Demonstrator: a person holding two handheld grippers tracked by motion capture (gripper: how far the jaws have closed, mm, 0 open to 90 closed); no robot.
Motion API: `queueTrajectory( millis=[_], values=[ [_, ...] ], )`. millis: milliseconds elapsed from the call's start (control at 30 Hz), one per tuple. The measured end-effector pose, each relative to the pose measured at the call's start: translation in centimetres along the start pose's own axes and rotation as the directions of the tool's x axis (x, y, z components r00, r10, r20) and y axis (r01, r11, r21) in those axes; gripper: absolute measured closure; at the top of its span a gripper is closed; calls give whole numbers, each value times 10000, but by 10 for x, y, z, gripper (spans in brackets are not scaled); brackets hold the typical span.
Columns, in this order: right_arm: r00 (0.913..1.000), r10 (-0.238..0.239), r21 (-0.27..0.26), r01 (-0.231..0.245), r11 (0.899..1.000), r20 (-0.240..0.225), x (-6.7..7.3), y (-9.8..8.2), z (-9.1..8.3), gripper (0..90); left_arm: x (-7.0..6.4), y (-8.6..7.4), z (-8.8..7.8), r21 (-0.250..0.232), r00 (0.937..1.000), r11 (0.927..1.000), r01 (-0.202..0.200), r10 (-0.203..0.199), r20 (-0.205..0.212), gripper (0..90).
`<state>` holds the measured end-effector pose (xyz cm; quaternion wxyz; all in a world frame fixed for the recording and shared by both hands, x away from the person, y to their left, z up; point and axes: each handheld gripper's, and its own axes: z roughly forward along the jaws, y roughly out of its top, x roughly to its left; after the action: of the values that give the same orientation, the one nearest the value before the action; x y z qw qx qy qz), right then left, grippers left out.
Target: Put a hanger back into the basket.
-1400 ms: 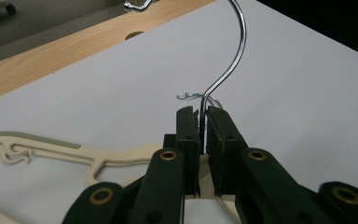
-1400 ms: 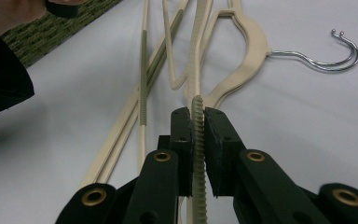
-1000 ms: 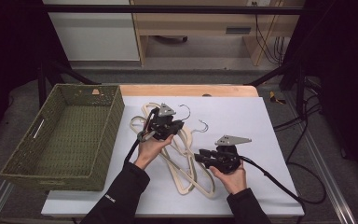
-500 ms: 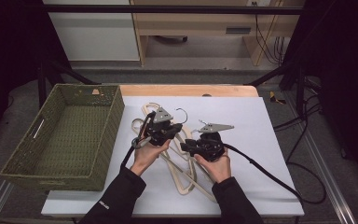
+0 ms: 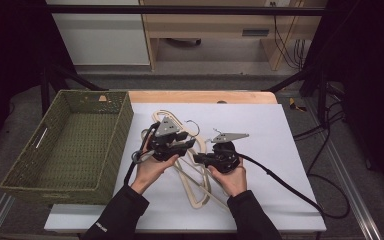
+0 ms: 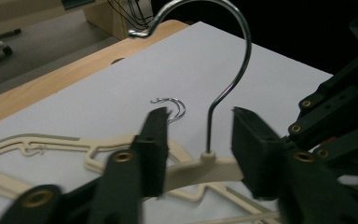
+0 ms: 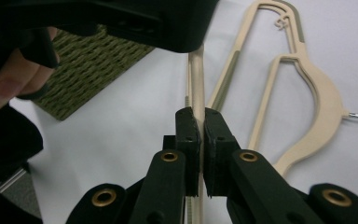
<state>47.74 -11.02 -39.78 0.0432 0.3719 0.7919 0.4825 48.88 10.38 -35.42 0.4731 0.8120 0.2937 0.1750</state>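
Several cream plastic hangers (image 5: 200, 197) with wire hooks lie tangled on the white table top (image 5: 280, 150). My left gripper (image 5: 191, 144) has just been opening. Its jaws (image 6: 199, 122) stand on either side of the top hanger's neck (image 6: 214, 169), below its steel hook (image 6: 242, 51), and the pads do not press on it. My right gripper (image 5: 198, 159) points left, and its jaws (image 7: 200, 119) are shut on a thin cream bar (image 7: 196, 79) of that hanger. Another hanger (image 7: 324, 102) lies flat behind.
A green woven basket (image 5: 95, 93) stands at the left of the table, close to the left hand (image 5: 147, 172). A second small hook (image 6: 172, 105) rests on the white surface. Black cables (image 5: 280, 182) trail to the right. A wooden strip (image 5: 205, 96) edges the far side.
The right hand has slid left to the hangers and its jaws have closed on a bar. The left hand has risen a little and its jaws have opened around the hanger's neck.
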Motion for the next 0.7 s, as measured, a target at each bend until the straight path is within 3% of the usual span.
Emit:
queueTrajectory(
  millis=[100,200,267,500,667,700],
  values=[
    [9990,-325,-16,324,9995,-317,2,2,-7,870,3,-2,-18,-159,9996,9995,-287,286,-76,371],
    [9956,-736,20,738,9973,-575,5,2,-15,870,9,-8,-32,63,9977,9996,-273,269,626,266],
    [9930,-919,17,923,9957,-745,7,2,-19,870,12,-13,-39,191,9966,9994,-301,286,770,236],
    [9790,-1427,85,1454,9893,-1456,17,-1,-27,870,9,-30,-43,858,9866,9907,-1054,933,1340,220],
    [9651,-1685,221,1764,9841,-2006,22,-5,-29,870,5,-34,-35,1094,9770,9868,-1197,974,1899,314],
    [9632,-1692,245,1781,9837,-2089,23,-6,-29,870,4,-34,-33,1206,9725,9850,-1238,962,2123,336]
  ],
)
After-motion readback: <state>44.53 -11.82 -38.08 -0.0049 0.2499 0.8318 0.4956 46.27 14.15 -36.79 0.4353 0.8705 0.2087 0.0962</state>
